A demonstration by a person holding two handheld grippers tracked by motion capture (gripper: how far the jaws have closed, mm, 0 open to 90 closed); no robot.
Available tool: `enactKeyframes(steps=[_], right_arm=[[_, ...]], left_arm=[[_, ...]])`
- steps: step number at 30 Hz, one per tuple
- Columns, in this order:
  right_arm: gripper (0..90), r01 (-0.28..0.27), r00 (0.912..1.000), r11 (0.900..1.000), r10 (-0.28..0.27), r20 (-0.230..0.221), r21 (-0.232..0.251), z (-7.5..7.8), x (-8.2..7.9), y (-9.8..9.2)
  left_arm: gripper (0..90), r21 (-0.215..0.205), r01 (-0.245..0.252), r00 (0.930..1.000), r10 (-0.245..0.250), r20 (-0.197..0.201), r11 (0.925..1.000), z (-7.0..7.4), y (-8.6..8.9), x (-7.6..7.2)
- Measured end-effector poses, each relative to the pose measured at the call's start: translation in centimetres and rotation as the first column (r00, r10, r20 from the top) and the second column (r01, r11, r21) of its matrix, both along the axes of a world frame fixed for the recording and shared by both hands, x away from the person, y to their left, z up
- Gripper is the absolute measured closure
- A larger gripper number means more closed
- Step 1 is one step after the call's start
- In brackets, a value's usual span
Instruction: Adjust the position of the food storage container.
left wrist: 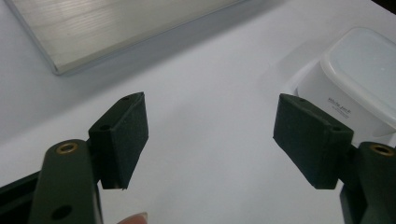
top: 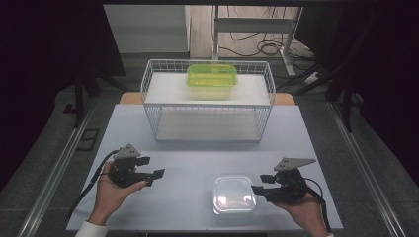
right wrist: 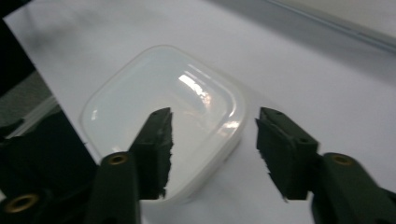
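A clear square lidded container (top: 233, 194) sits near the table's front edge, right of centre. My right gripper (top: 258, 183) is at its right side, held in a hand. In the right gripper view the jaws (right wrist: 212, 140) stand open, with a corner of the container (right wrist: 140, 93) below and between them; the pads do not press on it. My left gripper (top: 155, 177) is held at the front left, pointing right. It is open (left wrist: 210, 135) with bare table between its pads, and the container (left wrist: 359, 70) lies beyond its right jaw.
A white wire basket (top: 207, 101) stands at the table's far middle, with a green-lidded tub (top: 211, 79) on its upper shelf. A pale flat panel (left wrist: 116, 23) lies at the top of the left gripper view. The table's front edge (top: 197, 228) is close to both hands.
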State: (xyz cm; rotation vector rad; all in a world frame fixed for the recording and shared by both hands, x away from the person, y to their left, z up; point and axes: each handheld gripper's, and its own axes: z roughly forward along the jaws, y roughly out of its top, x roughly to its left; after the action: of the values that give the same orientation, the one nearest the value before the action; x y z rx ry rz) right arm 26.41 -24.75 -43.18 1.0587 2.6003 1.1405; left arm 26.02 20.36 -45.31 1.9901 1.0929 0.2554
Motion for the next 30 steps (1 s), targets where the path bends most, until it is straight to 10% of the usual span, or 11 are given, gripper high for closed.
enactKeyframes(steps=[13, 30], right_arm=[[88.6, -0.081, 0.9962, 0.994, 0.078, -0.039, -0.075, -0.4, -2.3, 0.7], [89.2, -0.289, 0.9531, 0.936, 0.261, -0.154, -0.203, -3.8, -5.1, 4.1]], left_arm=[[25.3, -0.009, 0.006, 1.0, -0.006, 0.0, 0.9999, 0.1, -0.1, -0.4], [25.5, 0.02, 0.023, 0.9996, -0.023, -0.017, 0.9995, -0.7, -0.8, -0.1]])
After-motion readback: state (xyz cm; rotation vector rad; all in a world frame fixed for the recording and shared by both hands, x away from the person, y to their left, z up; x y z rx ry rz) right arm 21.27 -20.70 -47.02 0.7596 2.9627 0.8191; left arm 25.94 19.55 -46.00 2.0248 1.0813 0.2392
